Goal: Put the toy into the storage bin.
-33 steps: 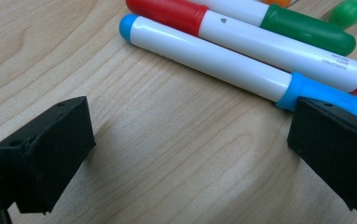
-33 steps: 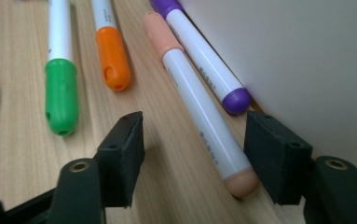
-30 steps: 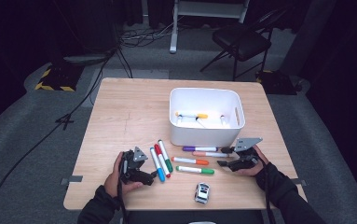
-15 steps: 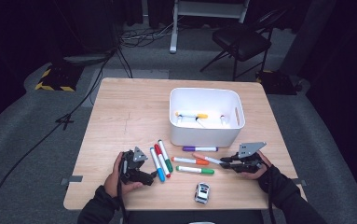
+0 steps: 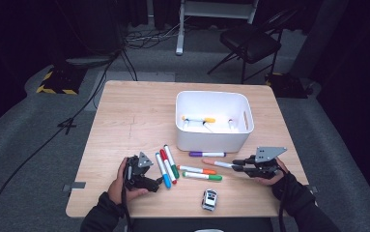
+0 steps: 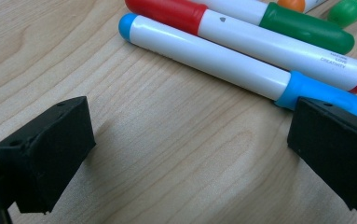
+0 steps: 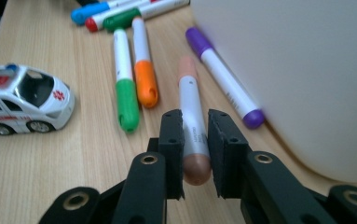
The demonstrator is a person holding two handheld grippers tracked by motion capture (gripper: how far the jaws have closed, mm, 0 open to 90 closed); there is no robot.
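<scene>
Gripping the peach-capped marker [image 7: 191, 126] near one end, the right tongs [image 7: 195, 140] had just closed on it, its long axis pointing away past the white bin [image 5: 211, 140], while the left tongs [image 6: 185, 154] gaped wide over bare tabletop [image 5: 134, 116].

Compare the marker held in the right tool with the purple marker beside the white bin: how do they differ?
The salmon-capped marker is clamped between the jaws of the right tool; the purple marker lies free on the table. The salmon-capped marker has pinkish caps, the purple marker purple ones. The purple marker lies closer to the white bin than the salmon-capped marker. Both have white barrels and a similar shape.
</scene>
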